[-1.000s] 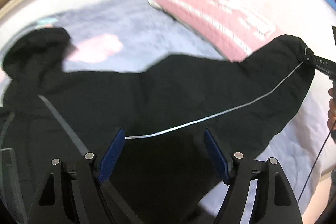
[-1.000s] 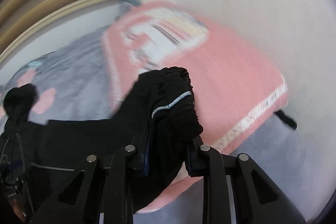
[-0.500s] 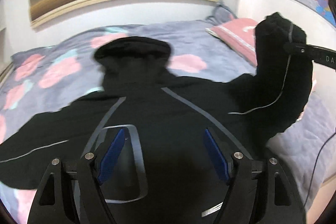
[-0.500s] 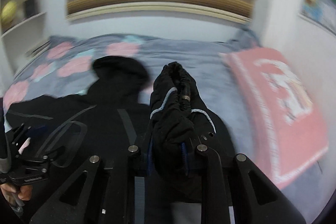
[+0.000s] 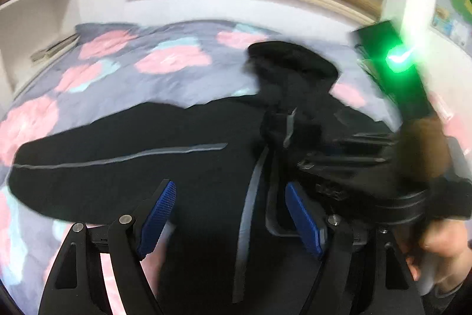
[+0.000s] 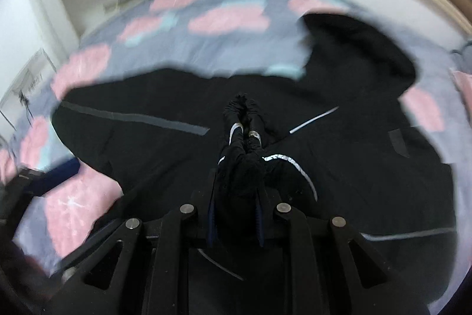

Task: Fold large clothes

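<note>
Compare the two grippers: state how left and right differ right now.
The left gripper is open, blue pads apart, holding nothing; the right gripper is shut on the sleeve cuff. The left hovers over the black hoodie; the right carries the cuff above its body. Both share black frames.

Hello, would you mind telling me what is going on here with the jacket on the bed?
A person is folding a black hooded jacket spread on a flowered bedspread. The right gripper is shut on a sleeve cuff, holding it over the jacket's middle. The left gripper hangs open above the jacket, gripping nothing.
</note>
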Action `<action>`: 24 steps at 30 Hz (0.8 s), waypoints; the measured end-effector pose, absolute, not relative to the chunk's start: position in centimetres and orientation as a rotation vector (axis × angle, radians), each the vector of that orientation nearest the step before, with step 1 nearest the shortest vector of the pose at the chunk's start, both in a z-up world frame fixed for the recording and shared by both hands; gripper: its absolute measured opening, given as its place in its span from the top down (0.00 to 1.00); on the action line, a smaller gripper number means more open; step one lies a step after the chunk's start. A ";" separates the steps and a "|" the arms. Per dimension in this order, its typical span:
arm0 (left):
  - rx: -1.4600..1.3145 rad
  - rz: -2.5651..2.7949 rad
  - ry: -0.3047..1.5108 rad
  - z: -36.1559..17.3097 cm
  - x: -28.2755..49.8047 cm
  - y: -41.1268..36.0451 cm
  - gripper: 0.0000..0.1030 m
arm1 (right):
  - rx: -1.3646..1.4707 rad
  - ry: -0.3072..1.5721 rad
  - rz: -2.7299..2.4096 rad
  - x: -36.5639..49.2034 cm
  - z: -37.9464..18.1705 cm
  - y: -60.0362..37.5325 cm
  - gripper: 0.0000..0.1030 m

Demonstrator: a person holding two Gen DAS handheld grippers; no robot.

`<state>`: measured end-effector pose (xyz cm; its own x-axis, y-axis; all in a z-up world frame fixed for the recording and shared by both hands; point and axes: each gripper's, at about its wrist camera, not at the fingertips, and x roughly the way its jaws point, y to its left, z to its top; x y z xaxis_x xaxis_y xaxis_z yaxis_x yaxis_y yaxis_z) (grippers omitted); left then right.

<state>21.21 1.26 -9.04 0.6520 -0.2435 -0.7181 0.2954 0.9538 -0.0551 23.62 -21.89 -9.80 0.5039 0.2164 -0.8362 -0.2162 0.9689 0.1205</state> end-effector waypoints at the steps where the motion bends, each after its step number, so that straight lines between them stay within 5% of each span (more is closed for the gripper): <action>1: 0.084 -0.288 0.810 -9.6 21.2 1.8 0.25 | 0.010 1.053 0.263 24.4 -11.7 -20.9 0.78; 8: 0.092 -0.266 0.842 -11.8 21.3 4.6 0.25 | -0.008 1.068 0.284 24.9 -16.2 -18.9 0.59; 24: -0.101 -0.474 0.979 -12.3 26.5 0.6 0.25 | 0.199 0.906 0.231 19.0 -5.2 -36.2 0.47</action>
<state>26.50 0.64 -12.33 0.4649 -0.4300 -0.7739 0.3408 0.8937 -0.2918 19.04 -36.17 -5.20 0.5956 0.2808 -0.7526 -0.1136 0.9569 0.2672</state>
